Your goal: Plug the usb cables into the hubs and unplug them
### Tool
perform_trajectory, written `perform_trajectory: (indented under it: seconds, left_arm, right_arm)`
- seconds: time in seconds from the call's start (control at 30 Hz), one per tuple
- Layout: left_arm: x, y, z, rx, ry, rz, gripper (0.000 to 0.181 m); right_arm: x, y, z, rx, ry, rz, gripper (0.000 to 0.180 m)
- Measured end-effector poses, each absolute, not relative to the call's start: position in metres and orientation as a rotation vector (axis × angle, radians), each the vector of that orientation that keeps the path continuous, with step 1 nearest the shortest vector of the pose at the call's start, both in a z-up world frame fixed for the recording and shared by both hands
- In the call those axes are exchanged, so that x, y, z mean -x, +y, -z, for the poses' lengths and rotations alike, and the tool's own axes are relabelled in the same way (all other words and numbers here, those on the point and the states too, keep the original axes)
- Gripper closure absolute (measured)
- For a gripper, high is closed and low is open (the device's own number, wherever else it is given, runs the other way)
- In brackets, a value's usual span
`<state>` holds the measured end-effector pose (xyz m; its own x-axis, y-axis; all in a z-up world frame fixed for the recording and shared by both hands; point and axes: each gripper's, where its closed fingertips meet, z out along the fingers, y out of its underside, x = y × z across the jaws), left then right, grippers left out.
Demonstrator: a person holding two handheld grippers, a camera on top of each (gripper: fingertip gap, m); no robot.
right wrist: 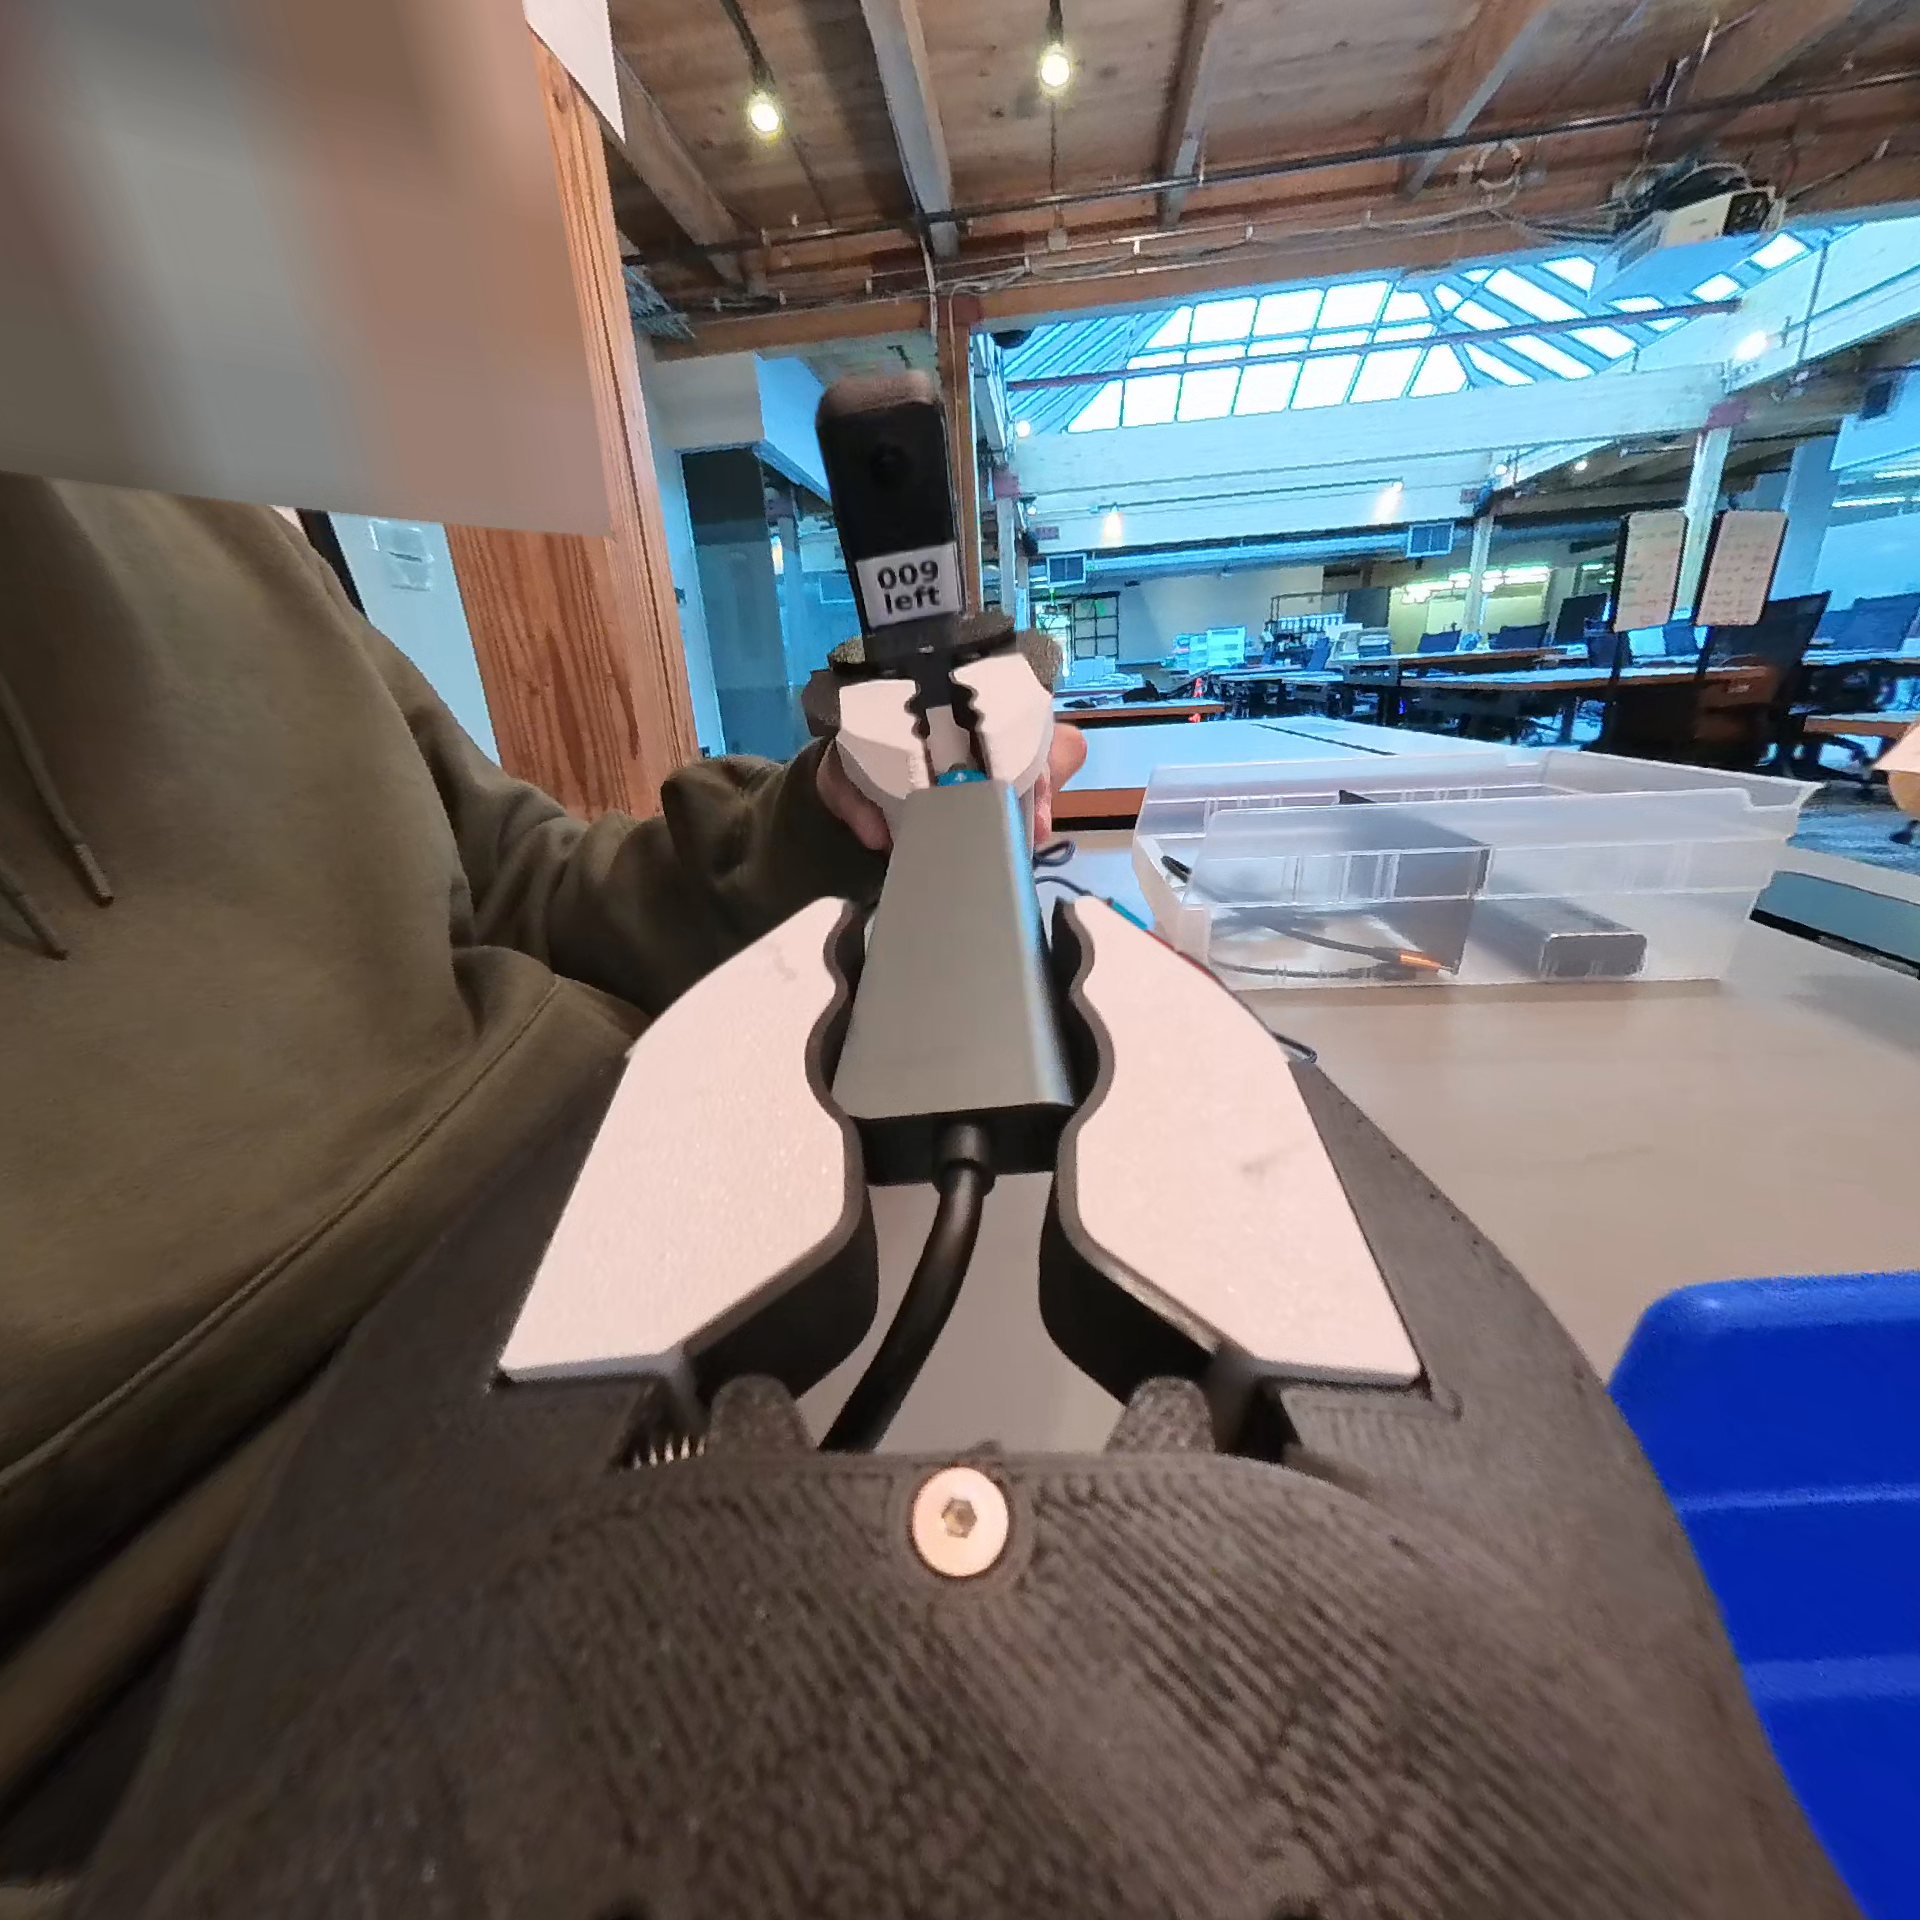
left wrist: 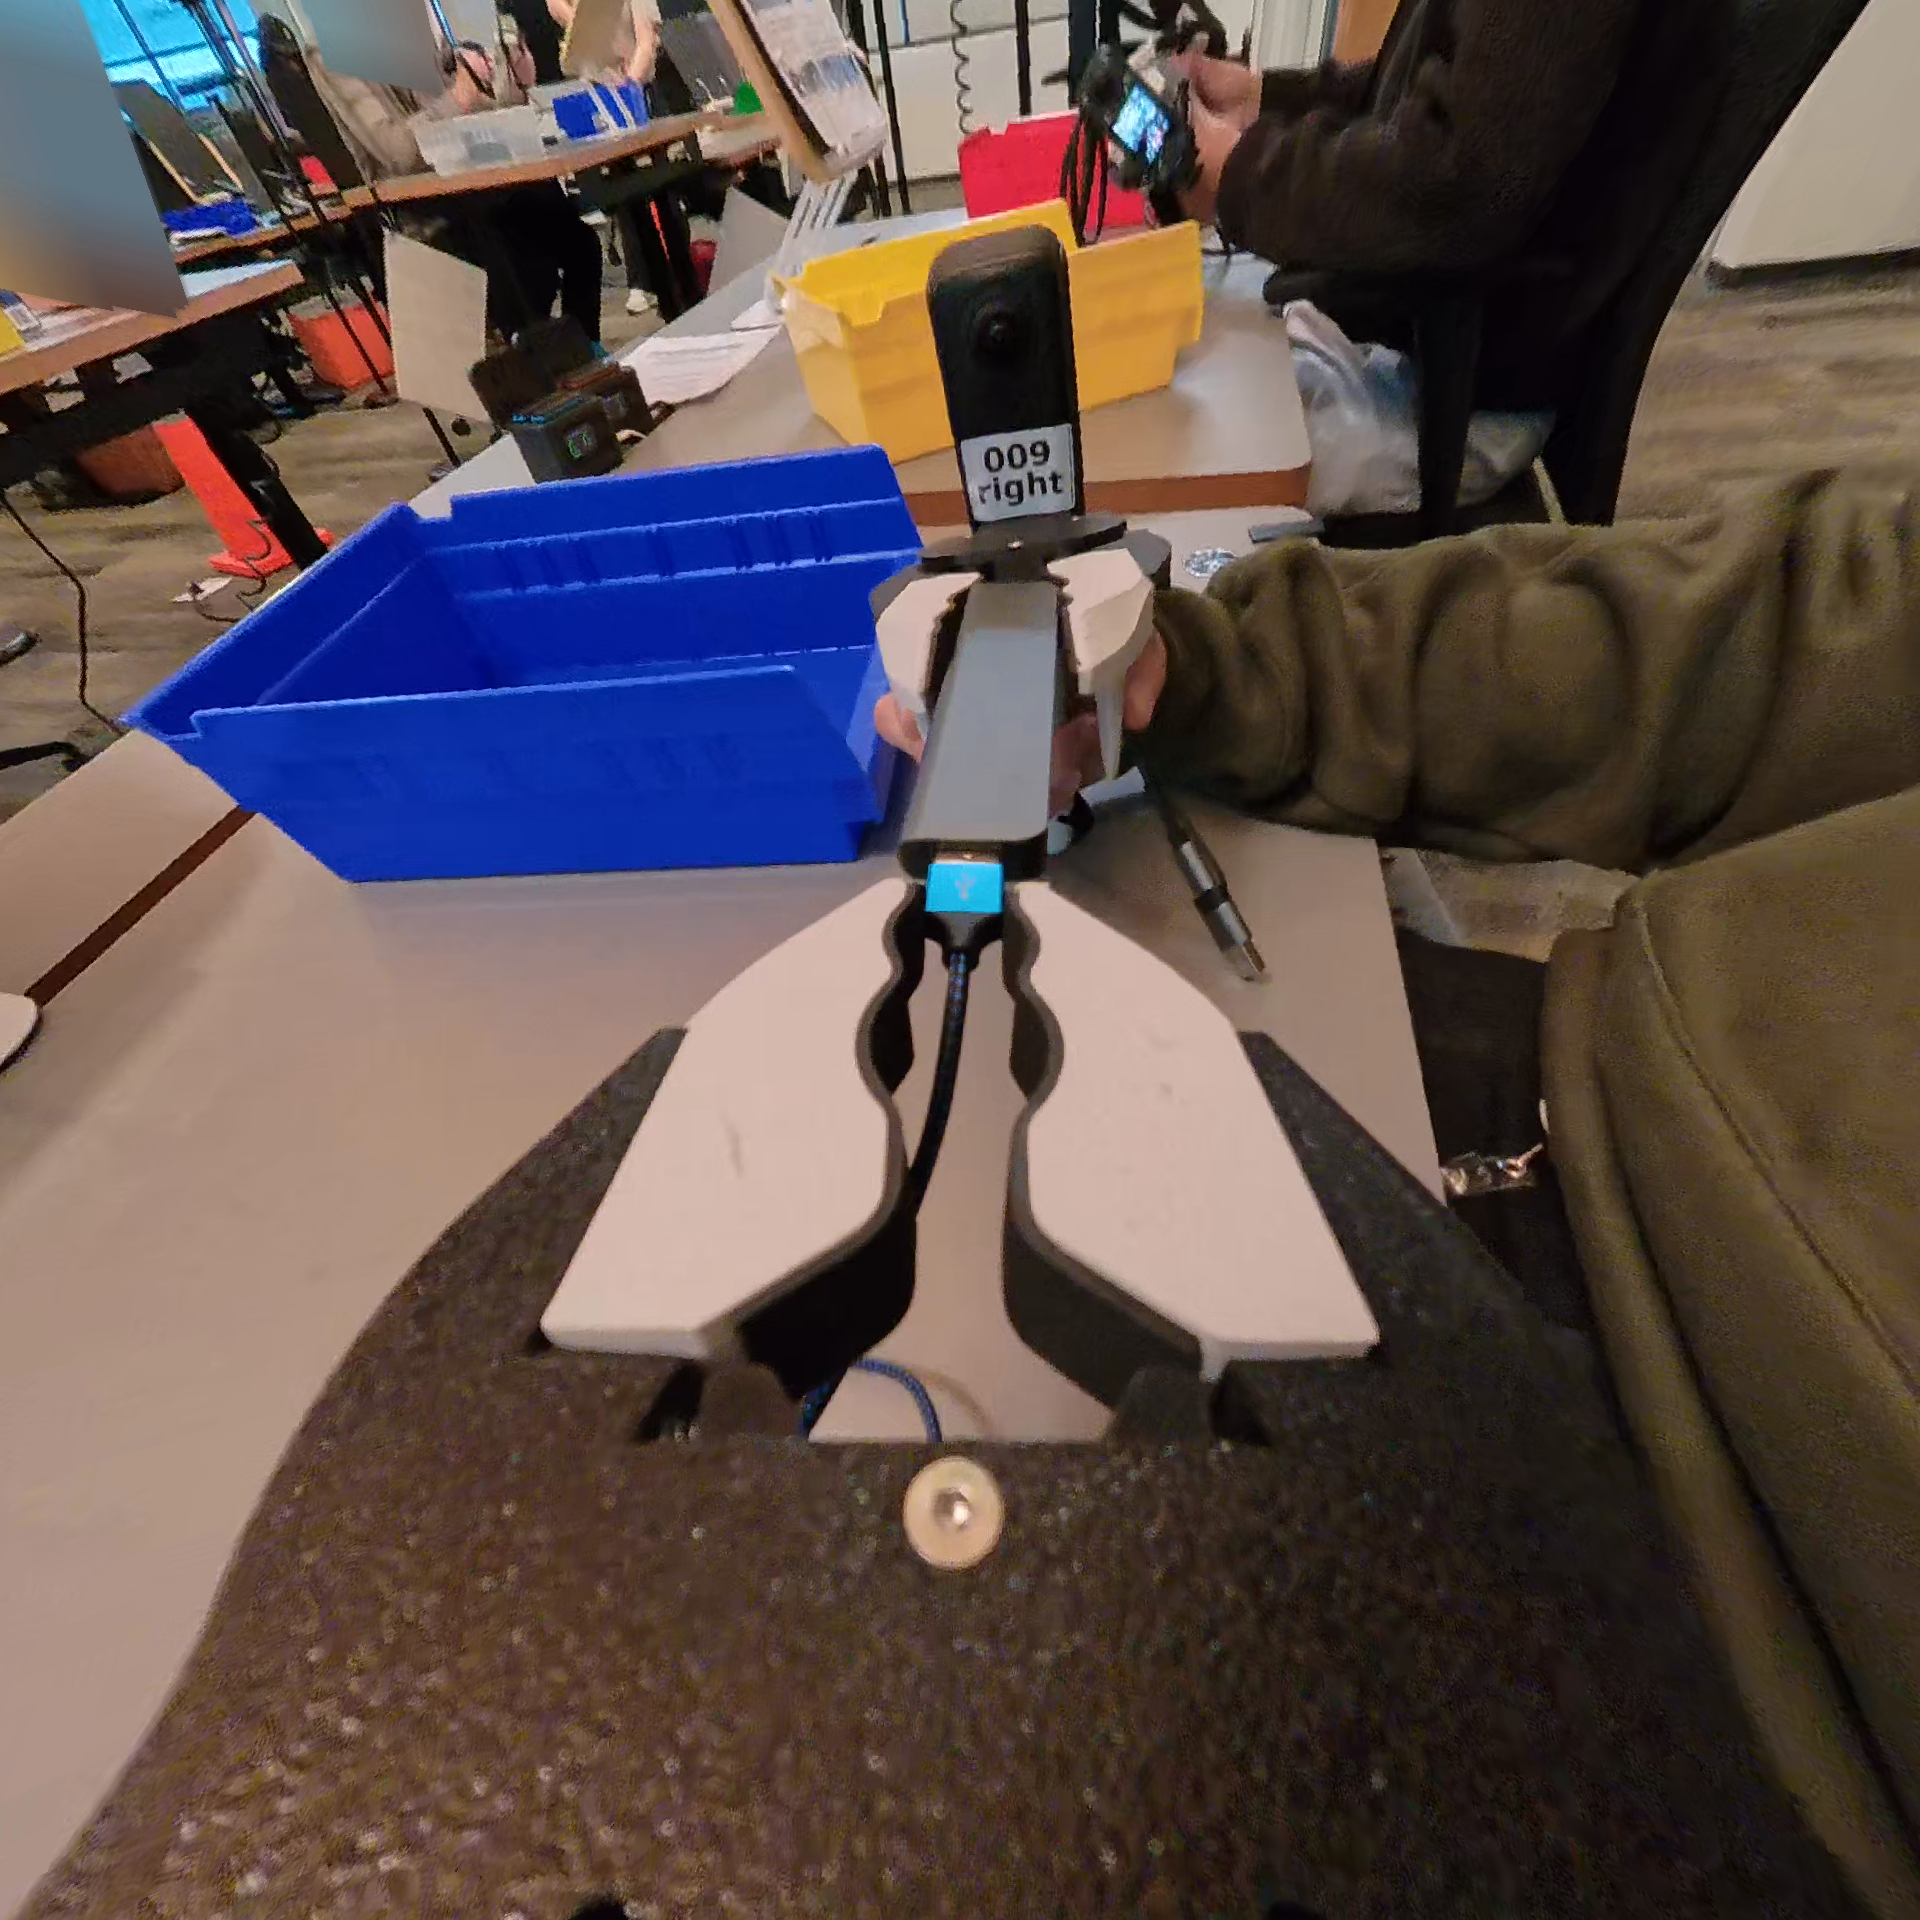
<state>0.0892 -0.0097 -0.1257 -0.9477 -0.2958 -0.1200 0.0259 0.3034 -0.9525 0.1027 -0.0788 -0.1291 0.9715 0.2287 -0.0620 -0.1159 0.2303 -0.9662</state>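
My left gripper (left wrist: 962, 894) is shut on the light-blue USB plug (left wrist: 964, 885) of a braided blue-black cable (left wrist: 951, 1049). The plug sits in the end port of a long grey USB hub (left wrist: 992, 717). My right gripper (right wrist: 958, 935) is shut on the same grey hub (right wrist: 956, 977) near its cable end; the hub's own black cable (right wrist: 935, 1257) runs back between my fingers. The two grippers face each other above the table, each showing far off in the other's view, the right one (left wrist: 1013, 623) and the left one (right wrist: 940, 727). The hub's loose plug (left wrist: 1226, 920) hangs to the right.
A blue bin (left wrist: 540, 665) stands left of the hub and shows in the right wrist view (right wrist: 1766, 1538). A yellow bin (left wrist: 987, 322) is behind it. A clear bin (right wrist: 1455, 873) holds another hub and cable. A person's olive sleeve (left wrist: 1507, 665) is at right. My right fingertips sit around 8 cm from my left ones.
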Motion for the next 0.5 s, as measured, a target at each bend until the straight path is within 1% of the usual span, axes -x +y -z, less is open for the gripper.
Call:
perform_trajectory:
  seconds: [0.5]
  left_arm:
    - [-0.0923, -0.0107, 0.1274, 0.293, 2.300, 1.756, 0.167]
  right_arm:
    - [-0.1050, -0.0800, 0.1280, 1.311, -0.087, -0.246, 0.144]
